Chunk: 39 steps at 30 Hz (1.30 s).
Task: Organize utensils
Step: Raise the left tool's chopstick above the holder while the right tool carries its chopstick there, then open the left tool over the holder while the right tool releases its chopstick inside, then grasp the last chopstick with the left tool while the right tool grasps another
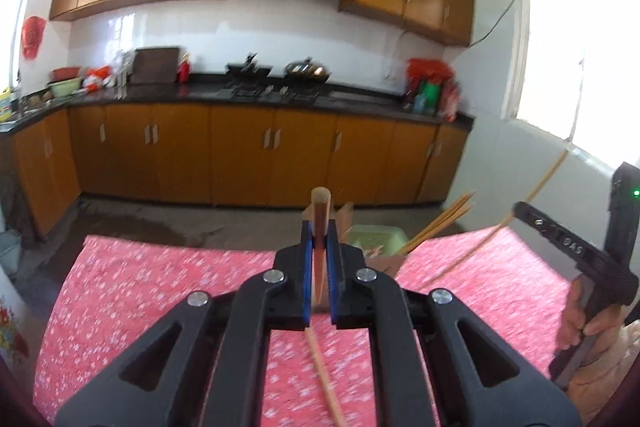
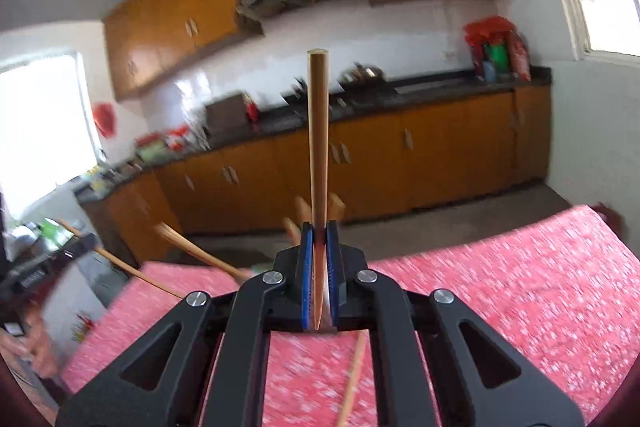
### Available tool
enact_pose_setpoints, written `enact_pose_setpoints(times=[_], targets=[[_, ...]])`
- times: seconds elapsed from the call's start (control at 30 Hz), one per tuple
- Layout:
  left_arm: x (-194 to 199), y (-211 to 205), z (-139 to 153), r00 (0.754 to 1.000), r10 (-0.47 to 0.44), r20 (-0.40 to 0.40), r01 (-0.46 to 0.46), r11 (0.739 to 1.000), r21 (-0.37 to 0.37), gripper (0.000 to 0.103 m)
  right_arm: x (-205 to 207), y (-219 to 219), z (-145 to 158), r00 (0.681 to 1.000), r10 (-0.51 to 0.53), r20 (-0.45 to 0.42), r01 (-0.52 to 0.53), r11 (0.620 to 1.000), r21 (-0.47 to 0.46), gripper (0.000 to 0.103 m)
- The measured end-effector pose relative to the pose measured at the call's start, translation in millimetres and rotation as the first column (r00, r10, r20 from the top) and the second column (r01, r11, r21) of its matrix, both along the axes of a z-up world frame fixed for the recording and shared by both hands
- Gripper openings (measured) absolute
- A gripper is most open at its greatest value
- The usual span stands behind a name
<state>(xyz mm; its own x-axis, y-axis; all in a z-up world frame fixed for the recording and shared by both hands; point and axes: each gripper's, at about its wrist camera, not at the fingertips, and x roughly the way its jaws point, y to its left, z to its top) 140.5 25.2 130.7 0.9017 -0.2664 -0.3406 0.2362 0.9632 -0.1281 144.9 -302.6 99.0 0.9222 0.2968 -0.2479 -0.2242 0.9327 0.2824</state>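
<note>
Green holder [image 1: 376, 237] with chopsticks [image 1: 438, 225]

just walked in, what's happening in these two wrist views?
A person is sorting chopsticks over a table with a pink floral cloth. The left gripper is shut on one brown wooden chopstick; the right gripper is shut on another wooden chopstick. A pale green basket ahead holds more chopsticks. One loose chopstick lies on the cloth.

Green basket [image 1: 374, 237] at bench's far edge half hidden behind left hand-held gripper [image 1: 319, 247], loose chopstick [image 2: 352, 383] cut off by bottom edge, counter clutter [image 1: 84, 81] blurred
</note>
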Motion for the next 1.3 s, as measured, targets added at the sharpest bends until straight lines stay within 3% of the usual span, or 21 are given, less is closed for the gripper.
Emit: enact_pose_setpoints(times=[0.1, 0.23, 0.53, 0.67, 0.93, 1.13, 1.3], targets=[[-3, -11, 23, 0.998, -0.008, 0.069, 0.011, 0.999, -0.040, 0.008, -4, 6, 21, 0.997, 0.008, 0.079, -0.010, 1.000, 0.028, 0.007], [10, -24, 43, 0.991, 0.021, 0.134, -0.010, 0.997, -0.083, 0.008, 9, 25, 32, 0.991, -0.023, 0.132, 0.023, 1.000, 0.001, 0.007], [53, -43, 39, 0.961, 0.165, 0.221, -0.138, 0.982, -0.133, 0.008, 59, 59, 2, 0.996, -0.071, 0.057, 0.076, 0.991, -0.108, 0.008], [72, -53, 26, 0.961, 0.176, 0.214, -0.154, 0.981, -0.117, 0.008, 72, 62, -9, 0.997, -0.073, 0.012, 0.074, 0.991, -0.114, 0.008], [102, -52, -15, 0.982, 0.170, 0.081, -0.162, 0.983, -0.088, 0.009, 74, 69, -17, 0.998, -0.059, -0.016, 0.056, 0.990, -0.132, 0.009], [92, -37, -7, 0.980, 0.177, 0.089, -0.168, 0.981, -0.097, 0.020, 61, 62, -1, 0.997, -0.075, 0.025, 0.077, 0.991, -0.107, 0.017], [60, -12, 5, 0.972, 0.208, 0.110, -0.197, 0.975, -0.107, 0.027, 37, 33, 14, 0.988, -0.141, 0.066, 0.146, 0.986, -0.082, 0.021]])
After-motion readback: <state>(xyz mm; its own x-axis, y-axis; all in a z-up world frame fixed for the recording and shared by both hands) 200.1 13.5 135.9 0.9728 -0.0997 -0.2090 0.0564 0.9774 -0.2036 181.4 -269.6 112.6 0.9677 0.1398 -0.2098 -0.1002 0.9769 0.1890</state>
